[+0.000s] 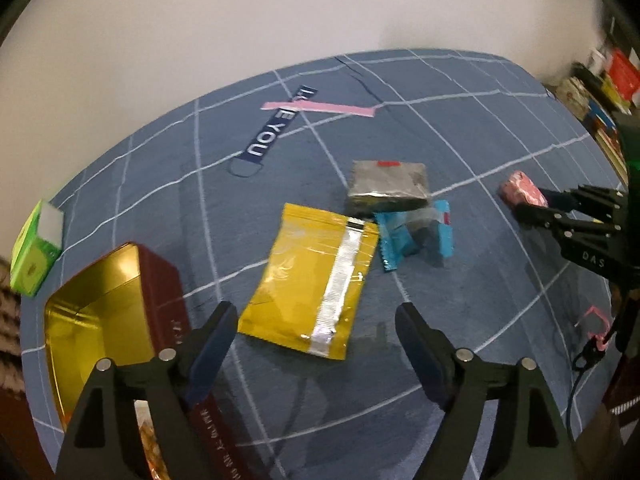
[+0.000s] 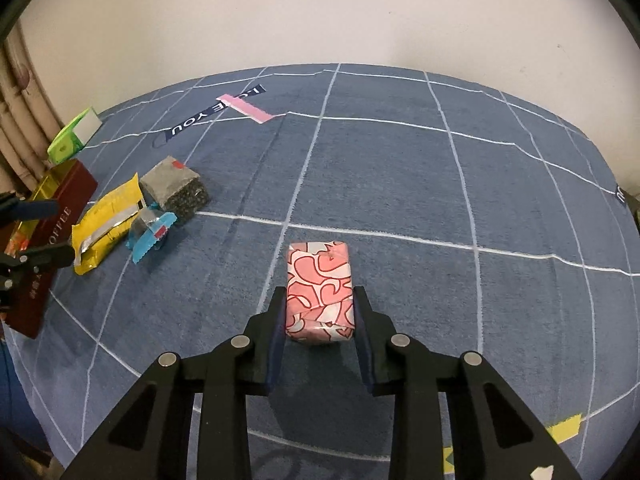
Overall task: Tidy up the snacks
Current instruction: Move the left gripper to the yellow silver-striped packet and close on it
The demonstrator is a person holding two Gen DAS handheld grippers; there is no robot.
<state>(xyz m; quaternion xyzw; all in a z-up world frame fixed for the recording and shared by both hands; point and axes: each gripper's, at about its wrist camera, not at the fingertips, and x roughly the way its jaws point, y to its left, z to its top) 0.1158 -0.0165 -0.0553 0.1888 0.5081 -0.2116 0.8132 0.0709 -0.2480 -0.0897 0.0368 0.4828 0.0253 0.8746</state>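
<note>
A pink heart-patterned packet [image 2: 320, 284] sits between the pads of my right gripper [image 2: 320, 292], which is shut on it just above the blue checked cloth [image 2: 400, 168]. The left wrist view has the same packet [image 1: 522, 192] at the far right, in the right gripper [image 1: 532, 206]. My left gripper [image 1: 316, 312] hangs open over the near end of a yellow pouch [image 1: 312, 280], not touching it. Behind the pouch lie a grey foil packet [image 1: 388, 186] and a blue wrapper [image 1: 416, 236]. A dark red tin [image 1: 160, 280] with a gold inside stands open at the left.
A green box [image 1: 34, 252] lies at the cloth's left edge. A navy lanyard [image 1: 268, 132] and a pink strip [image 1: 320, 107] lie at the back. Shelves of books [image 1: 600, 92] stand at the right. Yellow tape [image 2: 564, 428] marks the near right corner.
</note>
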